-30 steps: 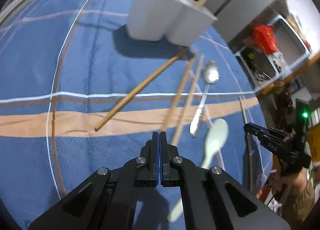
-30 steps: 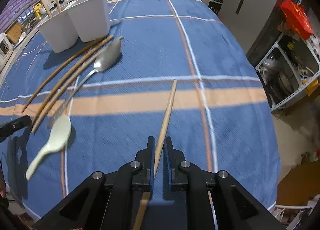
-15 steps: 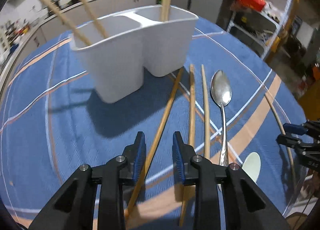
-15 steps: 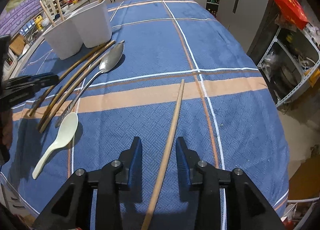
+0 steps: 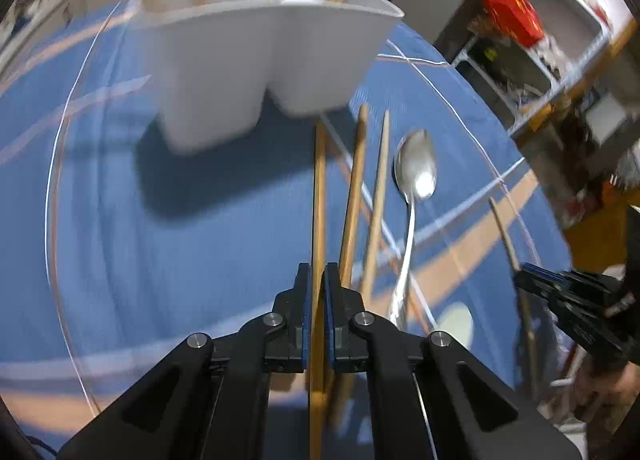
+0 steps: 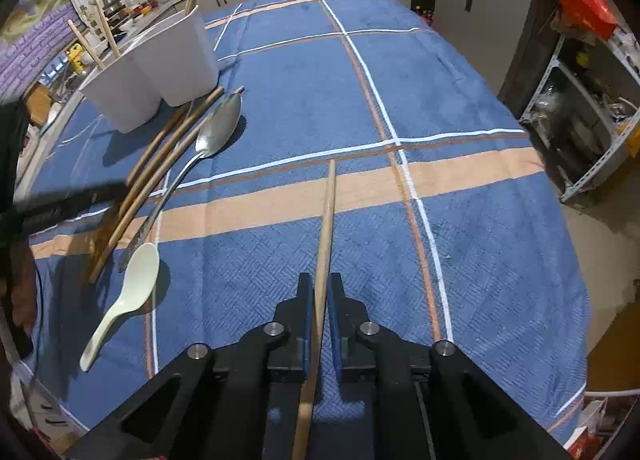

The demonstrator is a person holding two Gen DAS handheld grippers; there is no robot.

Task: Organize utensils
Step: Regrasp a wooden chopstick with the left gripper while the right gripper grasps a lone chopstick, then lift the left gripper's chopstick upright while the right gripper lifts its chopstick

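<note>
With both grippers, left (image 5: 316, 284) and right (image 6: 320, 296), we pinch a light, stiff, slippery chopstick (image 5: 319, 196) (image 6: 326, 220) each near its back end, over the surface's (image 6: 460, 100) near edge

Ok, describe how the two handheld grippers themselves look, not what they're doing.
Both match: the left gripper and right gripper are matte black angular linkages with round silver pivot screws and triangular cut-outs. Their fingers carry blue inner pads. No cables or markings show.
</note>
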